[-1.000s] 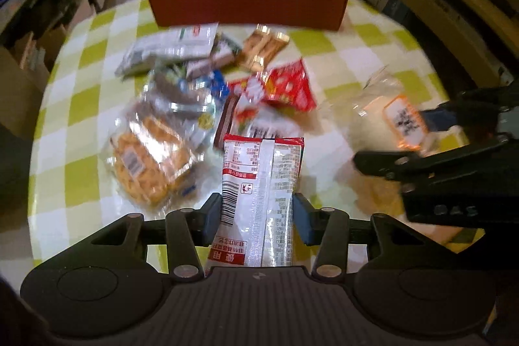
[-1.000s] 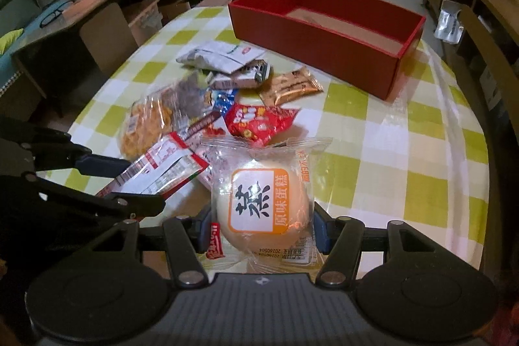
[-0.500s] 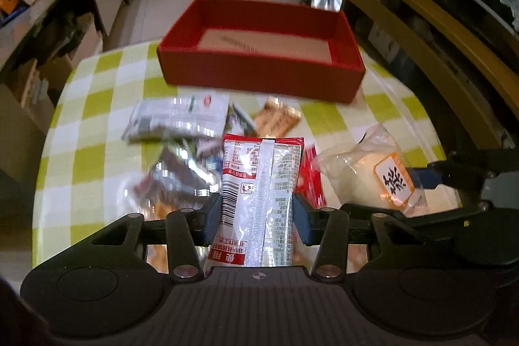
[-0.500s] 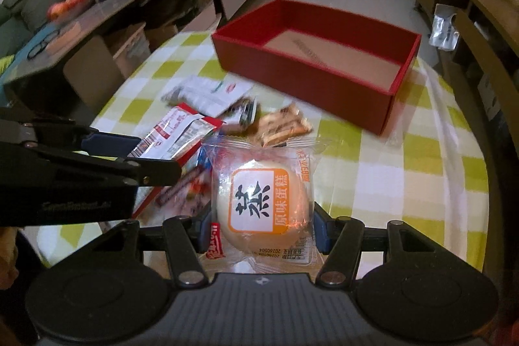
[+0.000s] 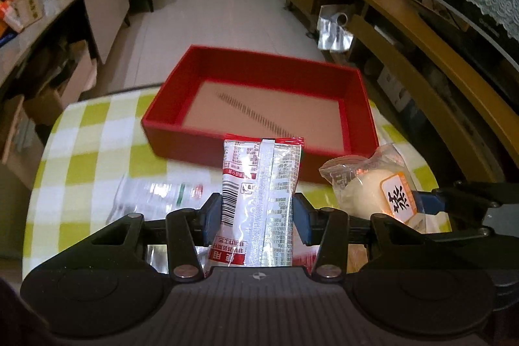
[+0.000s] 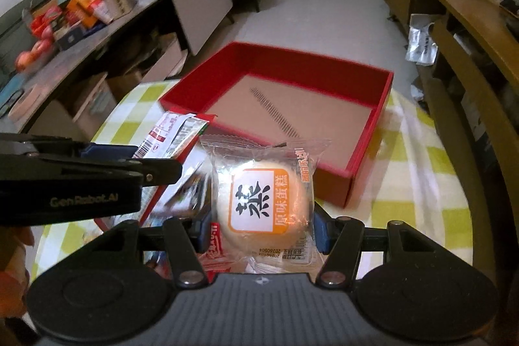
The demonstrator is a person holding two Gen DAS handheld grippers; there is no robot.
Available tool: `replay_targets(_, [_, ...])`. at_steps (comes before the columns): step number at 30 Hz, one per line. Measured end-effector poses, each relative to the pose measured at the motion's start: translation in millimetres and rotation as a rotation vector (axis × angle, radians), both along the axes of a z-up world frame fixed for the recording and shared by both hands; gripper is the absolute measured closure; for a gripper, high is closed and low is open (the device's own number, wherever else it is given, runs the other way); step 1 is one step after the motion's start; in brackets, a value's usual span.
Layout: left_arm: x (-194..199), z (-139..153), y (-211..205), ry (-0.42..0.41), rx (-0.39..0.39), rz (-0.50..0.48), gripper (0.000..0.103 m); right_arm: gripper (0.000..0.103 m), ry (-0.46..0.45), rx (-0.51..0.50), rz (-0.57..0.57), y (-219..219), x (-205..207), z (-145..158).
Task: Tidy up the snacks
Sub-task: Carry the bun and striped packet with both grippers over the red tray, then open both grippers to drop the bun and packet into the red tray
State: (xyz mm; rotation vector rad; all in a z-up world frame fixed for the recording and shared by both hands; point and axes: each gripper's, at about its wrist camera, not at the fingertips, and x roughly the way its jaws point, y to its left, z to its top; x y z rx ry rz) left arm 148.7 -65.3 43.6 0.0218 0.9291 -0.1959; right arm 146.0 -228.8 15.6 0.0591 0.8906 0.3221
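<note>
My left gripper [image 5: 258, 216] is shut on a red-and-white snack packet [image 5: 259, 200] and holds it up in front of the empty red box [image 5: 259, 106]. My right gripper [image 6: 261, 226] is shut on a wrapped steamed cake with an orange label [image 6: 262, 200], just short of the red box's [image 6: 292, 109] near wall. In the left wrist view the cake [image 5: 376, 187] and the right gripper [image 5: 460, 200] are at the right. In the right wrist view the left gripper [image 6: 97, 164] and its packet [image 6: 172, 138] are at the left.
The box stands at the far end of a round table with a yellow-and-white checked cloth [image 5: 81, 151]. A clear snack bag [image 5: 152, 196] lies below the left gripper. More packets [image 6: 181, 200] lie under the right gripper. A wooden chair [image 6: 470, 93] stands to the right.
Both grippers have risen and moved forward from over the snack pile toward the red box, each still holding its snack. The box now looks larger and closer in both views.
</note>
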Motion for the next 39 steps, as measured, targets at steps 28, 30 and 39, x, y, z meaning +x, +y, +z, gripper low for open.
replay_targets(28, [132, -32, -30, -0.021, 0.070, 0.031, 0.049, 0.038, 0.020, -0.008, -0.107, -20, 136, -29])
replay_targets(30, [136, -36, -29, -0.015, 0.071, 0.036, 0.049, 0.038, 0.016, -0.015, -0.097, -18, 140, -31])
replay_targets(39, [147, -55, -21, 0.042, 0.087, 0.059, 0.046, 0.038, 0.066, -0.052, -0.068, -9, 150, -52])
